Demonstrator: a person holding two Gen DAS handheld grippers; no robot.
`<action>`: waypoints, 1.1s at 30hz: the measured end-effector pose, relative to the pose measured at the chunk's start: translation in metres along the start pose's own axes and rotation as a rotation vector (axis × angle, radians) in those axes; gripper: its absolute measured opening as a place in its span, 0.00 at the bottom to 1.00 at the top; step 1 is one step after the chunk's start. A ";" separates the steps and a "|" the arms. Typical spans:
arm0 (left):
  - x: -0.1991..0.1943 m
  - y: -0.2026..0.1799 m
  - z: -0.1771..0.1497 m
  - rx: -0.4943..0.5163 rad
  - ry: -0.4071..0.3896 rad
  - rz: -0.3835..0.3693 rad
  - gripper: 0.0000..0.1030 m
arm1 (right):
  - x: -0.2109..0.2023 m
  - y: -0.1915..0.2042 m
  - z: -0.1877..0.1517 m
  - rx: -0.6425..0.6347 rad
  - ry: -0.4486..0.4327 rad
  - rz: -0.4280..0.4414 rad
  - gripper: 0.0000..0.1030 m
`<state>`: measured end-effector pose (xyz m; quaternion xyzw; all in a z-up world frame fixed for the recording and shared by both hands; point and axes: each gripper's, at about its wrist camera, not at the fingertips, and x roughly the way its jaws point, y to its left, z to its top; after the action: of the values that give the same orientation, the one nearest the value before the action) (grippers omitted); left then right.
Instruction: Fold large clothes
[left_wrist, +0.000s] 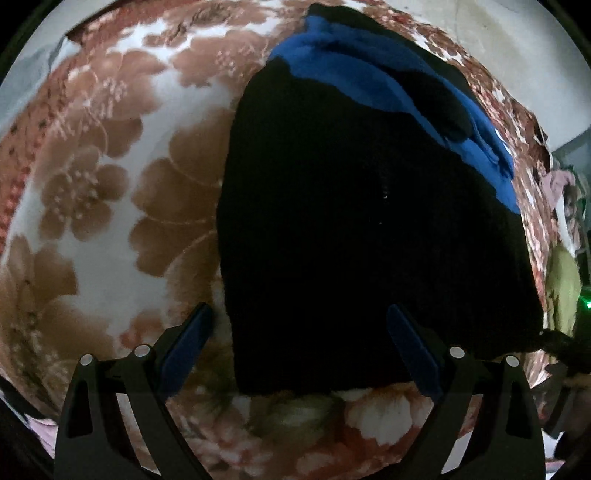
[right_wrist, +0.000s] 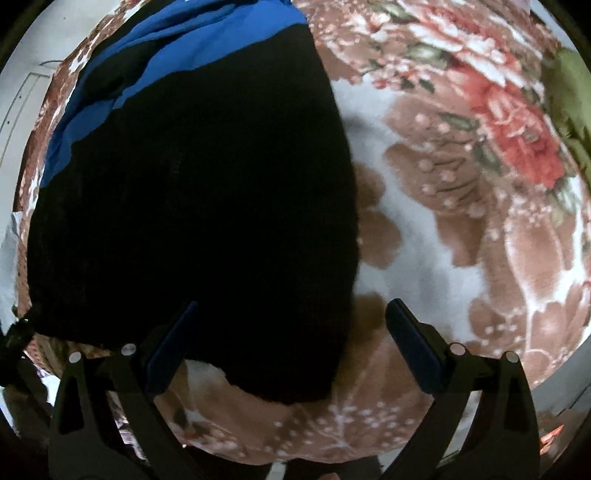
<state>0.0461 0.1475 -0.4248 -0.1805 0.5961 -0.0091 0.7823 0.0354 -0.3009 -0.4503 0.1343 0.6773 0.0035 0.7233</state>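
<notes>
A large black garment with a blue part at its far end lies flat on a floral blanket. My left gripper is open and empty, hovering over the garment's near left corner. In the right wrist view the same black garment with its blue band fills the left side. My right gripper is open and empty over the garment's near right corner. Neither gripper's fingers hold the cloth.
The brown, white and red floral blanket covers the whole surface under the garment. Pale floor shows beyond its far edge. Pink and green clothes lie off the blanket at the right of the left wrist view.
</notes>
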 end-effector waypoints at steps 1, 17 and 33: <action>0.005 -0.001 0.000 0.007 0.012 -0.004 0.89 | 0.004 0.002 0.001 -0.005 0.006 -0.010 0.95; 0.028 -0.023 0.004 0.099 0.065 -0.034 0.68 | 0.023 0.004 0.013 -0.033 0.065 0.060 0.81; 0.018 -0.028 0.010 0.035 0.062 -0.183 0.61 | -0.013 0.007 0.033 -0.065 0.084 0.009 0.48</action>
<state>0.0666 0.1198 -0.4315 -0.2204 0.6008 -0.0965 0.7623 0.0677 -0.3023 -0.4343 0.1133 0.7060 0.0345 0.6983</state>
